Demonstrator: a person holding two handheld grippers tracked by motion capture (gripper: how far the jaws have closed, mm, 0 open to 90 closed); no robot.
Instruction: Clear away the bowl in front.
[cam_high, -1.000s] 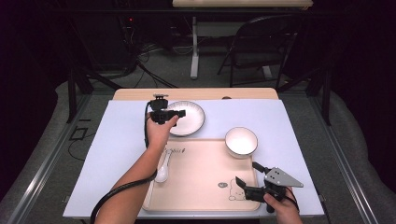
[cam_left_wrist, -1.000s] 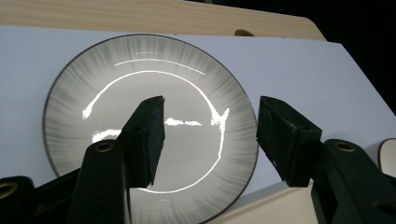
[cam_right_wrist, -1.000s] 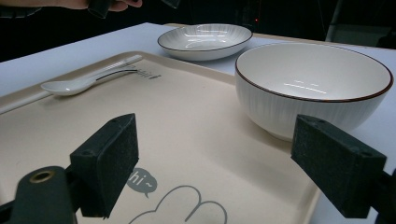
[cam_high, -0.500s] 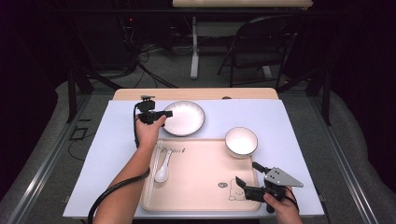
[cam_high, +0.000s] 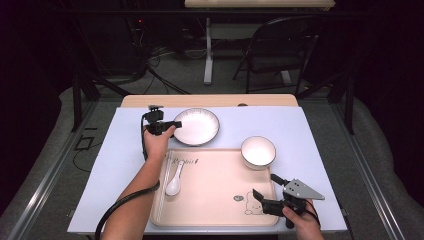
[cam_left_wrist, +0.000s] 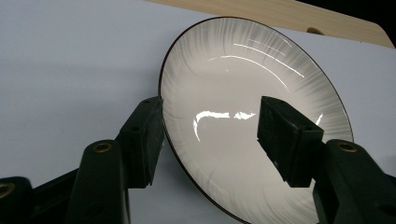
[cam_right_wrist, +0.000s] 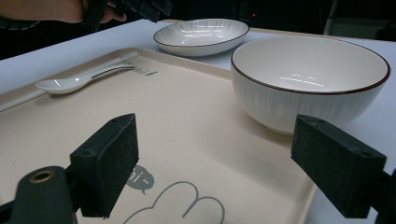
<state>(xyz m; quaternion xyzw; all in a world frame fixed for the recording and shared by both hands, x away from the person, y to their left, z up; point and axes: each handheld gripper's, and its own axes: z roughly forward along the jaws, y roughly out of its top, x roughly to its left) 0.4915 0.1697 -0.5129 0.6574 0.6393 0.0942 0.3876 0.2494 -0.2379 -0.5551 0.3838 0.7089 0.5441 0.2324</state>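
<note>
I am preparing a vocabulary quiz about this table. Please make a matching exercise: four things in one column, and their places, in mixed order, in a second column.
Things:
1. plate
2. bowl
3. spoon
4. right hand-held gripper

Places:
A. lying at the left side of the tray
B. over the tray's near right corner
C. at the tray's far right corner
D. on the mat beyond the tray, between the open jaws of the left hand-held gripper

Pairs: 1-D, 2-C, 3-A, 4-B

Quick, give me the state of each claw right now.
Left claw: open, jaws either side of the plate rim, not gripping.
Right claw: open, holding nothing, above the tray.
</note>
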